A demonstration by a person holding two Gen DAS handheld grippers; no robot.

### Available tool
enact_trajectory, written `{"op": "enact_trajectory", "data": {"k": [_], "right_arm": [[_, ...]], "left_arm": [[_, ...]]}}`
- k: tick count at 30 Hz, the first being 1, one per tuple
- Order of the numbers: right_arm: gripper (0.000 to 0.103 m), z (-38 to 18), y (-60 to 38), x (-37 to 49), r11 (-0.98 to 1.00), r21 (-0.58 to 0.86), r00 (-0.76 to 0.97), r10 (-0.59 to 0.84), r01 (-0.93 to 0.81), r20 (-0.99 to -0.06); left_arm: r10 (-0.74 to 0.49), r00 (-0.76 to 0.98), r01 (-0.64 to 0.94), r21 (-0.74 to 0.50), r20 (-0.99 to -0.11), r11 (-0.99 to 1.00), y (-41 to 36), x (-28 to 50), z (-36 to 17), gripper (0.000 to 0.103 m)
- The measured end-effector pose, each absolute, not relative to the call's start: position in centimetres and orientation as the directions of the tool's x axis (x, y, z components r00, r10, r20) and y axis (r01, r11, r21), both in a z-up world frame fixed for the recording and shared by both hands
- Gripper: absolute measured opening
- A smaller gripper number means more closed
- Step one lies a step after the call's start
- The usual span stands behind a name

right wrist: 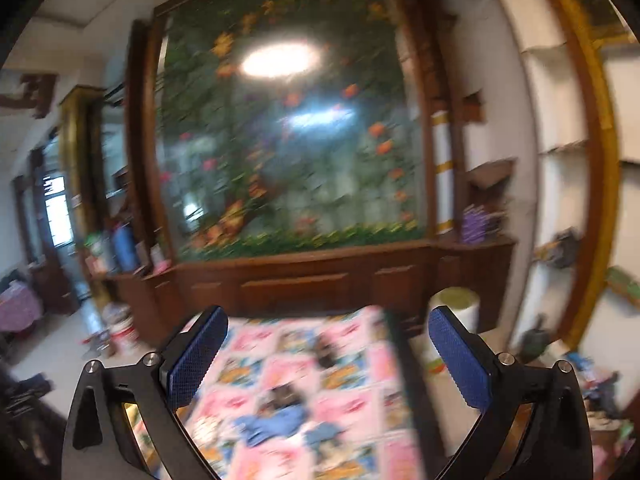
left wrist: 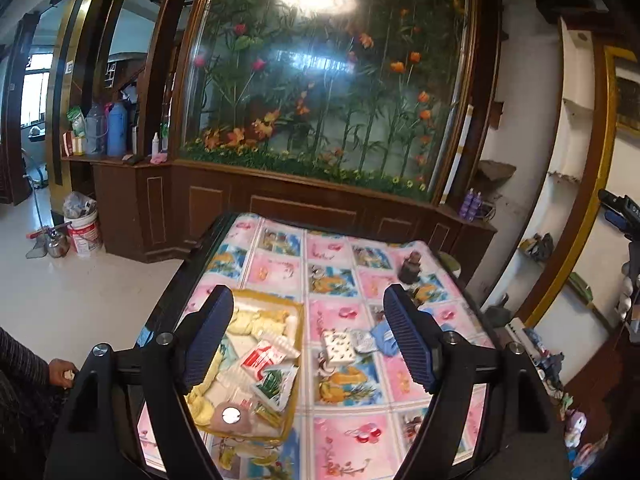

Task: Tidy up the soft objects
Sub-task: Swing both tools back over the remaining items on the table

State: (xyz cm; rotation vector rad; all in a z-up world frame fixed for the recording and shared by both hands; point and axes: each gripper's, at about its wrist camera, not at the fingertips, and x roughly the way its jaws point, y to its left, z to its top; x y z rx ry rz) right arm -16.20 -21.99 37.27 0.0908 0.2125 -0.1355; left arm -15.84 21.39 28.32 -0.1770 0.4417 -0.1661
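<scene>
My left gripper [left wrist: 309, 336] hangs open above the table with nothing between its fingers. Below its left finger a shallow yellow-rimmed tray [left wrist: 294, 360] holds pale yellow soft pieces [left wrist: 256, 322], a red and white packet [left wrist: 262, 358] and a green and white packet [left wrist: 276, 386]. Right of the tray lie a white patterned block [left wrist: 338, 346], a silvery packet [left wrist: 364, 340] and a blue cloth [left wrist: 382, 334]. In the blurred right wrist view my right gripper [right wrist: 328, 354] is open and empty, high over the blue cloth [right wrist: 276, 422] on the table.
The table wears a pink and blue patterned cover [left wrist: 344, 400]. A small dark figurine [left wrist: 410, 268] stands near its far right corner. Behind it runs a dark wooden cabinet [left wrist: 280, 204] under a glass flower display. A person's hand [left wrist: 62, 372] shows at the left edge.
</scene>
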Motion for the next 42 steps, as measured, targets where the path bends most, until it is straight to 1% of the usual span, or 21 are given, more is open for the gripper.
{"op": "enact_trajectory", "data": {"k": [3,4,6,8,11,14,16,17,20,22,24,27,29,33,35,38,40,42], "right_arm": [[0.102,43.8,-25.3,-20.6,0.957,0.055,0.953,-0.277,0.286,-0.124],[0.102,46.2,-26.4,-22.6,0.939,0.061,0.939,-0.334,0.34,-0.085],[0.102,50.0,-28.1,-26.0,0.902,0.07,0.905,-0.425,0.426,-0.033],[0.103,53.2,-29.4,-29.4,0.855,0.079,0.857,-0.515,0.513,0.006],[0.103,55.7,-30.5,-33.4,0.808,0.089,0.809,-0.587,0.583,0.032],[0.103,54.8,-31.3,-34.5,0.798,0.074,0.798,-0.601,0.598,0.034],[0.103,52.8,-31.7,-33.1,0.815,0.032,0.816,-0.578,0.579,-0.019],[0.103,51.8,-32.3,-32.4,0.825,-0.003,0.823,-0.565,0.566,-0.067],[0.103,46.4,-32.1,-28.1,0.856,-0.117,0.835,-0.518,0.504,-0.187],[0.103,41.6,-31.1,-24.8,0.884,-0.16,0.841,-0.467,0.439,-0.272],[0.103,36.5,-30.5,-21.6,0.918,-0.164,0.844,-0.396,0.36,-0.363],[0.103,28.7,-29.4,-17.5,0.96,-0.108,0.826,-0.279,0.26,-0.49],[0.103,24.0,-28.3,-14.8,0.977,-0.078,0.805,-0.208,0.199,-0.555],[0.103,16.5,-24.5,-10.0,0.994,-0.082,0.76,-0.105,0.068,-0.642],[0.103,12.8,-22.5,-7.4,0.999,-0.038,0.727,-0.027,0.001,-0.686],[0.103,8.1,-20.0,-3.7,0.998,0.035,0.672,0.062,-0.053,-0.738],[0.103,5.8,-19.1,-1.4,0.998,0.048,0.643,0.063,-0.042,-0.763],[0.103,4.0,-19.2,0.6,1.0,0.007,0.633,-0.012,0.028,-0.774]], "left_arm": [[-0.251,0.902,0.17,-0.245,-0.351,0.955,21.2,-17.4,32.9,0.078],[-0.268,0.906,0.188,-0.257,-0.328,0.948,21.1,-17.9,34.4,0.082],[-0.298,0.909,0.218,-0.277,-0.292,0.936,20.9,-18.9,36.8,0.084],[-0.328,0.903,0.248,-0.287,-0.276,0.925,20.5,-19.6,38.4,0.084],[-0.352,0.892,0.275,-0.278,-0.283,0.92,19.5,-19.6,39.3,0.086],[-0.362,0.881,0.29,-0.257,-0.305,0.922,17.9,-18.5,38.0,0.088],[-0.397,0.852,0.314,-0.275,-0.341,0.909,16.7,-17.2,36.3,0.089],[-0.417,0.831,0.324,-0.288,-0.369,0.901,16.1,-16.1,34.9,0.089],[-0.448,0.768,0.331,-0.315,-0.458,0.889,14.0,-12.7,29.9,0.089],[-0.457,0.726,0.327,-0.327,-0.514,0.887,12.7,-10.3,26.0,0.089],[-0.464,0.692,0.313,-0.35,-0.553,0.883,11.5,-8.9,22.5,0.089],[-0.479,0.64,0.281,-0.397,-0.601,0.874,10.3,-6.2,16.7,0.089],[-0.457,0.61,0.245,-0.394,-0.647,0.886,9.1,-5.0,13.2,0.089],[-0.401,0.552,0.218,-0.338,-0.731,0.916,7.4,-2.4,7.9,0.089],[-0.384,0.534,0.212,-0.321,-0.753,0.923,7.4,-1.4,6.2,0.089],[-0.373,0.522,0.214,-0.306,-0.767,0.928,7.4,-0.3,4.6,0.089],[-0.372,0.512,0.215,-0.304,-0.774,0.928,7.4,-0.1,4.1,0.089],[-0.372,0.499,0.216,-0.303,-0.783,0.928,7.4,0.3,3.6,0.089]]}}
